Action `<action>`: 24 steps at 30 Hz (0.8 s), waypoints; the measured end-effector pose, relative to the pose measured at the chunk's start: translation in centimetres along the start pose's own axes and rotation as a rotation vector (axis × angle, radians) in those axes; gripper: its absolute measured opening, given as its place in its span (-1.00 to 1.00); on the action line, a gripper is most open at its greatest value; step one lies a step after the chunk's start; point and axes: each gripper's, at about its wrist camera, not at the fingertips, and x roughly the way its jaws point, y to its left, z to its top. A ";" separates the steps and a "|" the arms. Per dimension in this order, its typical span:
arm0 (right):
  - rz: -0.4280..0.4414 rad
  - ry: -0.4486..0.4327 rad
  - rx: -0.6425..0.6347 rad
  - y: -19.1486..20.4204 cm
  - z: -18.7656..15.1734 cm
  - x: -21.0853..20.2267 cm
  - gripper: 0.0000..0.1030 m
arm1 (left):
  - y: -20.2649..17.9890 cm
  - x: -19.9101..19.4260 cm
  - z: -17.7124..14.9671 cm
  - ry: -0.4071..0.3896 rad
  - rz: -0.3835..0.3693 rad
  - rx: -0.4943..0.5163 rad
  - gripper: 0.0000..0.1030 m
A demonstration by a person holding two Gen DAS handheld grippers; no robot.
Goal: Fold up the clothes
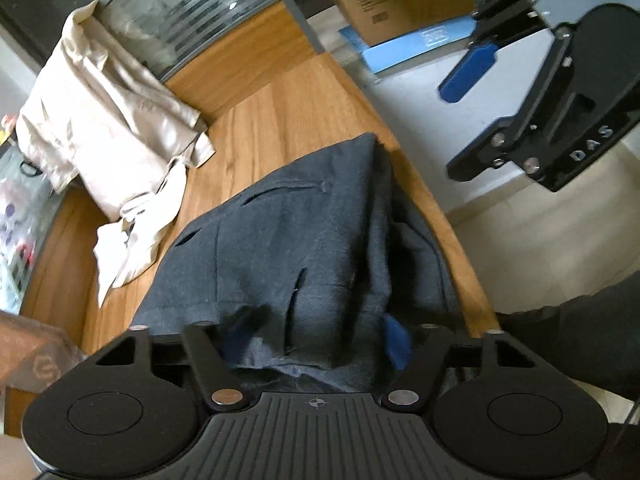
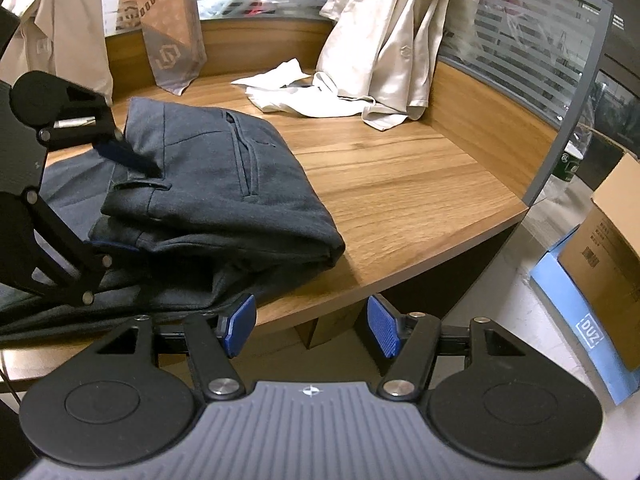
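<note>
Dark grey trousers (image 1: 280, 220) (image 2: 224, 184) lie folded on the wooden table (image 1: 260, 120) (image 2: 400, 184), with their waist end near the table's front edge and part of them hanging over it. My left gripper (image 1: 314, 340) (image 2: 144, 208) is shut on the folded waist end. One blue finger (image 2: 128, 156) lies on top of the stack, the other sits under the fold, and the cloth bunches up over the pads in the left wrist view. My right gripper (image 2: 312, 326) (image 1: 450, 130) stands open just off the table's edge, beside the trousers, with nothing between its pads.
Cream satin garments (image 1: 100, 128) (image 2: 384, 40) and a white cloth (image 2: 288, 92) lie at the table's back. A patterned scarf (image 2: 168, 40) hangs over the partition. A cardboard box (image 2: 608, 248) on a blue box (image 2: 580, 320) stands on the floor. A dark sleeve (image 1: 580, 340) shows at right.
</note>
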 end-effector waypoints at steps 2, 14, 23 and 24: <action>0.005 -0.004 0.007 0.0 0.1 0.1 0.32 | 0.4 -0.7 0.2 -0.025 0.009 -0.034 -0.13; 0.089 -0.033 0.200 -0.4 2.0 2.0 0.36 | 7.9 -2.7 5.1 -0.039 -0.044 -0.313 -0.34; 0.147 0.061 0.624 -2.4 2.1 5.6 -0.36 | 9.3 -2.5 6.5 -0.023 -0.081 -0.306 -0.35; 0.165 0.063 0.645 -2.5 2.0 5.8 -0.45 | 9.3 -2.5 6.5 -0.022 -0.082 -0.305 -0.35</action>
